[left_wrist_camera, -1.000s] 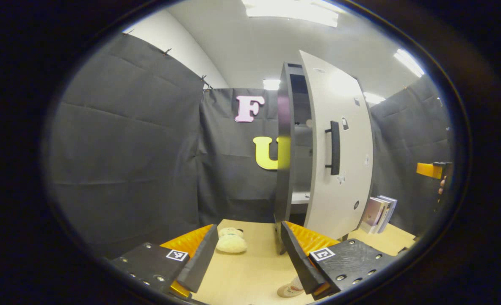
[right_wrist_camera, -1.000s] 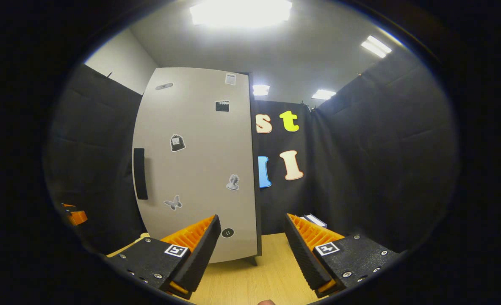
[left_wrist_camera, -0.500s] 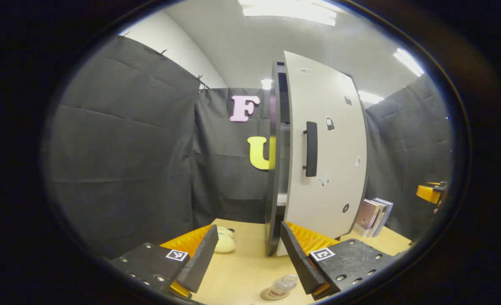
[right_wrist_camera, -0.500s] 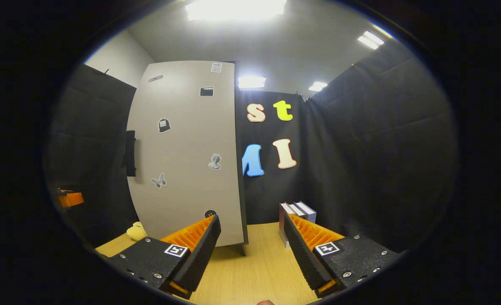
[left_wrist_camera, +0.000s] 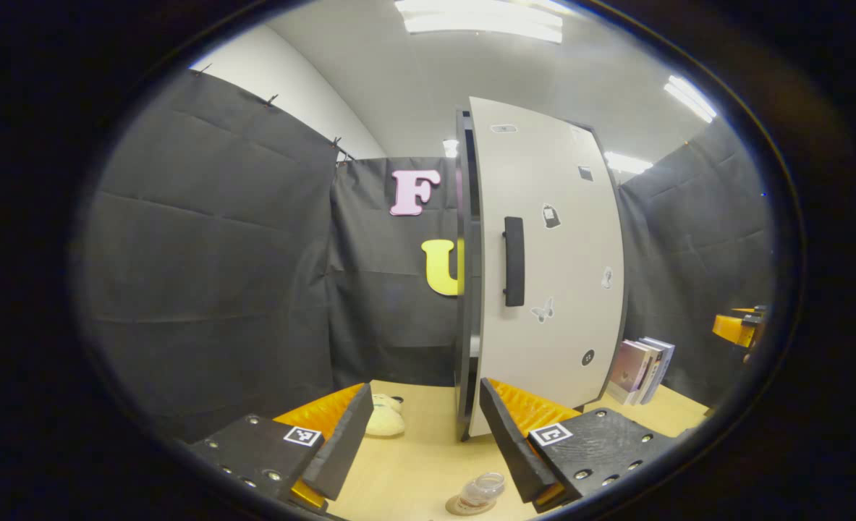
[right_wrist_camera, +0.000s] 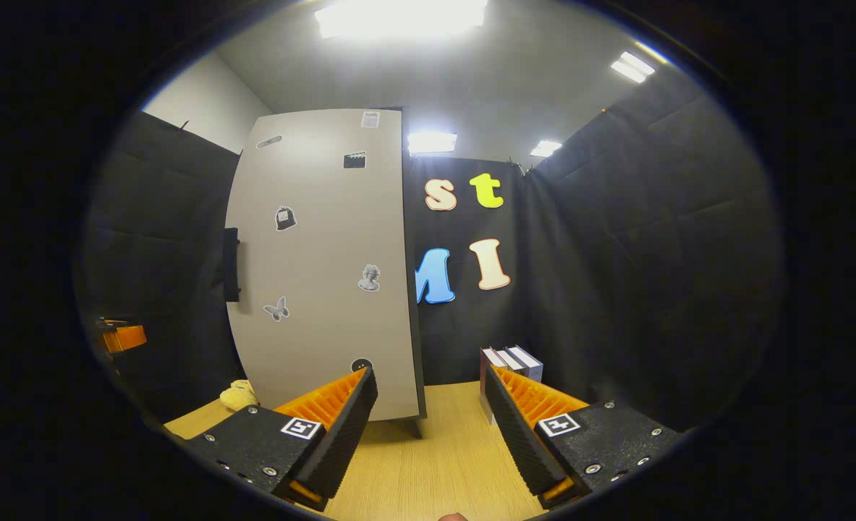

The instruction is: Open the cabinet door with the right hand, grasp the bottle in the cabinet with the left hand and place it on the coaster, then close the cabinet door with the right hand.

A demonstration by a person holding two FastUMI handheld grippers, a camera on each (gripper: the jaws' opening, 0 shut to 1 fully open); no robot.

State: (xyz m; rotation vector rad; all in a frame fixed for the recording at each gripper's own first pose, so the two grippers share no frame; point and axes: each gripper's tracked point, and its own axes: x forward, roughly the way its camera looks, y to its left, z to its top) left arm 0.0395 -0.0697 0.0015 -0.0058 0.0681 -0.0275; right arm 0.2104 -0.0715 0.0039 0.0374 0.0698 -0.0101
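- Black cloth is hanging on every side of the booth, and a pale wooden table (left_wrist_camera: 428,463) is lying below with the tall cabinet standing on it.
- On the cabinet door (left_wrist_camera: 551,260), small stickers (right_wrist_camera: 285,218) are showing (a butterfly, a bust, a clapperboard), but any writing on them is too small to read.
- Each finger block is carrying a square black-and-white marker (left_wrist_camera: 551,434), and it is not giving any readable text.
- The door is sitting almost flush with the cabinet body in the left gripper view; a thin dark slit is showing along its handle (left_wrist_camera: 514,260) edge, so whether it is fully closed is hard to say.
- The bottle (left_wrist_camera: 480,490) is standing on the round coaster (left_wrist_camera: 461,508) at the bottom edge of the left gripper view, half cut off there.
- The left gripper (left_wrist_camera: 428,427) is hovering with its fingers spread apart, gripping nothing.
- The right gripper (right_wrist_camera: 431,416) is likewise standing wide apart and empty.
- A cream soft toy (left_wrist_camera: 384,420) and a few books (right_wrist_camera: 511,358) are partly hiding behind the fingers.
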